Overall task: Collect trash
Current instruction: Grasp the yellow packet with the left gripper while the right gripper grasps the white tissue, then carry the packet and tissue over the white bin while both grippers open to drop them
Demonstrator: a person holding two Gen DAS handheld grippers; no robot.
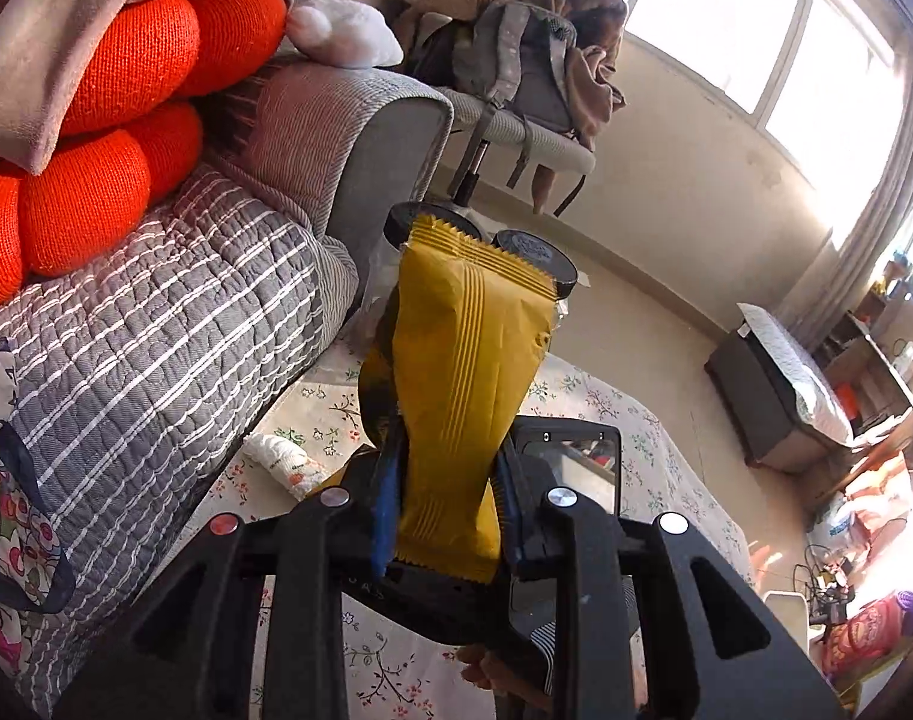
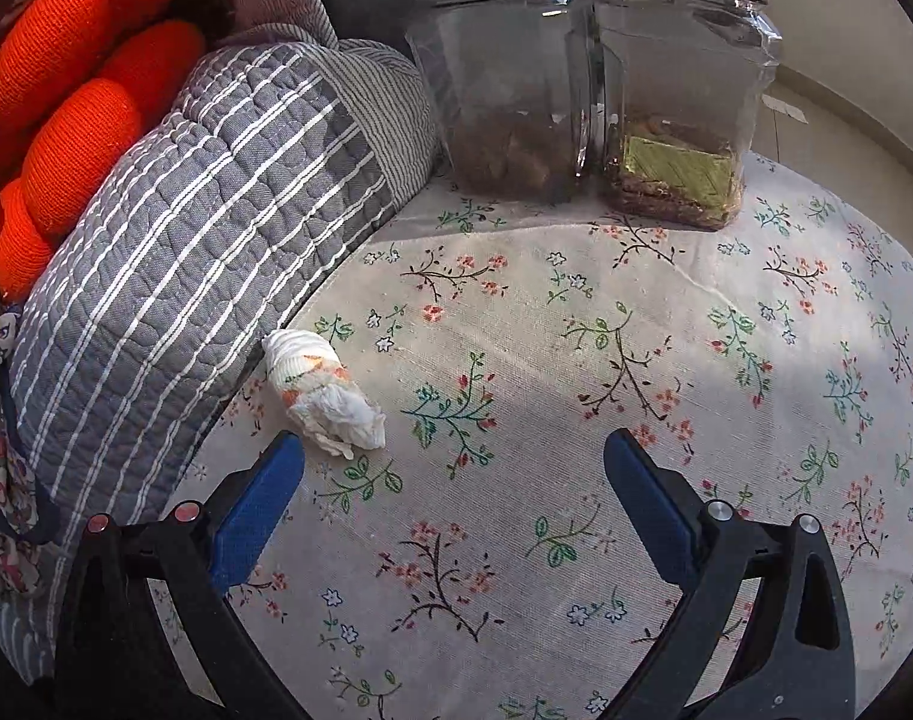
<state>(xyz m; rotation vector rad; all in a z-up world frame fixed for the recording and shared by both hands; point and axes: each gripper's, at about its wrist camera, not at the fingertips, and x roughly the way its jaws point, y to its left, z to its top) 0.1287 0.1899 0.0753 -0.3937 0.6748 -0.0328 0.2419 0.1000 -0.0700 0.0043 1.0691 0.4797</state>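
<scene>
The left tool (image 1: 447, 480) is squeezed tight on a yellow wrapper (image 1: 462, 372). It tips a bit down, and the wrapper sticks up and out past its blue pads (image 1: 384, 504), off the surface (image 1: 582, 396).

The right tool (image 2: 453, 468) points down at the flowery surface with its jaws wide apart and nothing between them. A crumpled tissue (image 2: 321, 390) lies on the cloth just ahead of its left pad (image 2: 258, 504). Two clear jars (image 2: 582, 78) with black lids stand farther ahead, touching each other.
</scene>
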